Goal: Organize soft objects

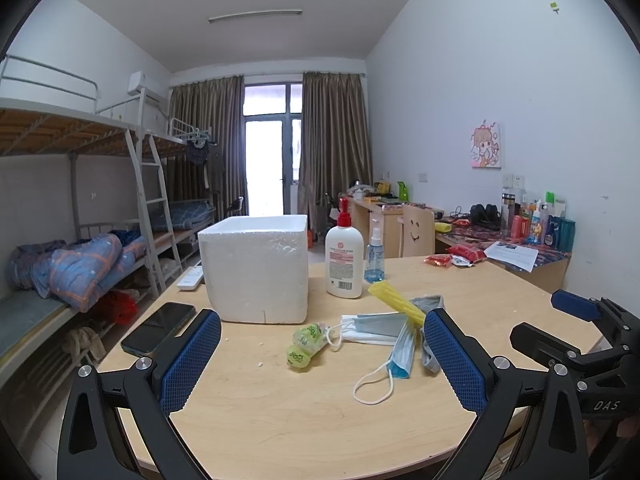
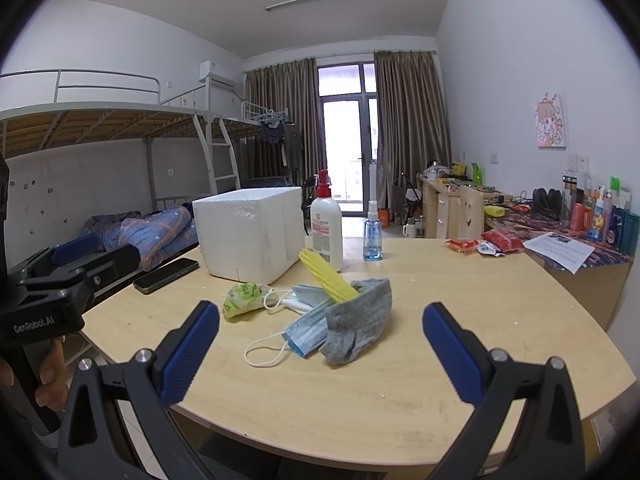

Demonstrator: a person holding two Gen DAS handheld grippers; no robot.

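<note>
Both claws wide open, nothing held: left claw [image 1: 322, 354] and right claw [image 2: 320, 344] hover low over the near edge of the tabletop [image 2: 460, 360], fingers spread, aimed at the pile of soft stuff. Looks like the very start, nothing sorted yet, reach not begun.

Soft items sit in a loose heap mid-tabletop, just in front of the white foam box [image 2: 248, 236]. Grey sock [image 2: 360, 328] slumped on the right of the heap, touching a blue face mask [image 2: 306, 334] whose white ear loop trails toward the near edge. Yellow ribbed sponge-like roll [image 2: 328, 278] leans tilted across the masks, its lower end tucked against the sock. More folded masks [image 1: 370, 326] under it. Green crumpled plastic bag [image 2: 240, 298] on the left of the heap, touching a mask loop.

Likely goal: the foam box, open top, seems the bin. Next move probably calls for closing on one item; the sock is nearest the right claw, but it overlaps mask and roll, so pinch high to avoid dragging the neighbours.

The left wrist view shows the bag as two lumps, the sock mostly hidden behind the claw finger, and the right claw off to the side. The right wrist view shows the sock fully, plus a hand [image 2: 50, 380] gripping the left handle. Pump bottle [image 1: 344, 254], spray bottle [image 1: 375, 258] and phone [image 1: 158, 326] stand apart, not soft.
</note>
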